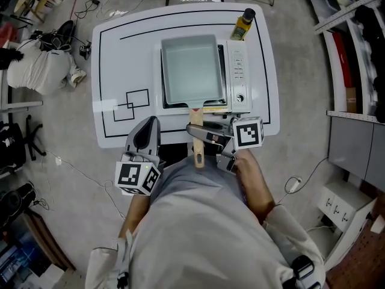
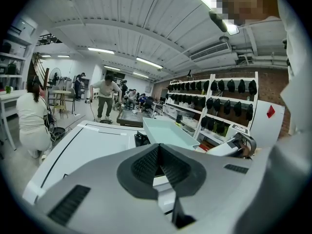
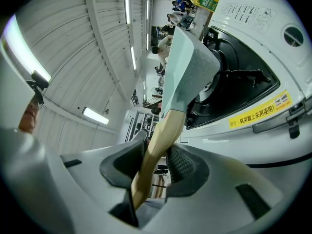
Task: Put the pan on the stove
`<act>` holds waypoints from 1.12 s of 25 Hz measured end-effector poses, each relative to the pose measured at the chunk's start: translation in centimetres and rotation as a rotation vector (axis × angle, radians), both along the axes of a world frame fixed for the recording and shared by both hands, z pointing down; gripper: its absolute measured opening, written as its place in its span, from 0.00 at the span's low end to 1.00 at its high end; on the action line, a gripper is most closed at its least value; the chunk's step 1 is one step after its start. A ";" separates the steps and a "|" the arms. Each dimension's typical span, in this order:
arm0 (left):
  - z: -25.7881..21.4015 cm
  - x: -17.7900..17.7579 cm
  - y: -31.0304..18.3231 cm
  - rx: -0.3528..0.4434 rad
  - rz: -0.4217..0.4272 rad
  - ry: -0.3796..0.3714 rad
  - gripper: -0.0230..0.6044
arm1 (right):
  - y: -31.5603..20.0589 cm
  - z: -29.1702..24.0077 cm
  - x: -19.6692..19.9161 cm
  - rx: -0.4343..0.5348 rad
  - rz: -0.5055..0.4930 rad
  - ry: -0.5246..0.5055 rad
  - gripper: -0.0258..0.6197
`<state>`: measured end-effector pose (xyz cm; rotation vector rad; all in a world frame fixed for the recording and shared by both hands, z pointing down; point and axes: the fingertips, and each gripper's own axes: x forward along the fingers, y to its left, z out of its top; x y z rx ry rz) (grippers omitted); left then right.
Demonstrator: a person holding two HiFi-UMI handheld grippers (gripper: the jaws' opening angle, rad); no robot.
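Right gripper (image 1: 201, 132) reaches in sideways at the surface's (image 1: 120, 59) near edge, fingers (image 3: 183, 162) clenched on the wooden handle of the one rectangular pan (image 1: 192, 68), which lies over the single portable gas stove (image 1: 239, 71). Left gripper (image 1: 147, 128) points forward beside it, fingers (image 2: 146, 165) pressed together, empty. One oil bottle (image 1: 243, 24) stands behind the stove.

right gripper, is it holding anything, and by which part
The right gripper is shut on the pan, gripping its wooden handle about midway along.
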<state>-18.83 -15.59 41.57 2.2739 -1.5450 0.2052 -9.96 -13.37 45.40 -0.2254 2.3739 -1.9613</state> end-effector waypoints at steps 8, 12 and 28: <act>0.3 -0.5 0.3 -0.015 -0.002 0.000 0.05 | 0.0 0.6 -0.2 -0.015 0.012 -0.010 0.27; 0.5 -0.7 0.4 -0.022 -0.007 0.000 0.05 | 0.0 1.2 -0.1 -0.018 0.016 0.001 0.27; 0.9 -1.9 0.6 -0.035 -0.035 -0.001 0.05 | -0.3 1.9 -0.2 -0.031 0.034 0.006 0.27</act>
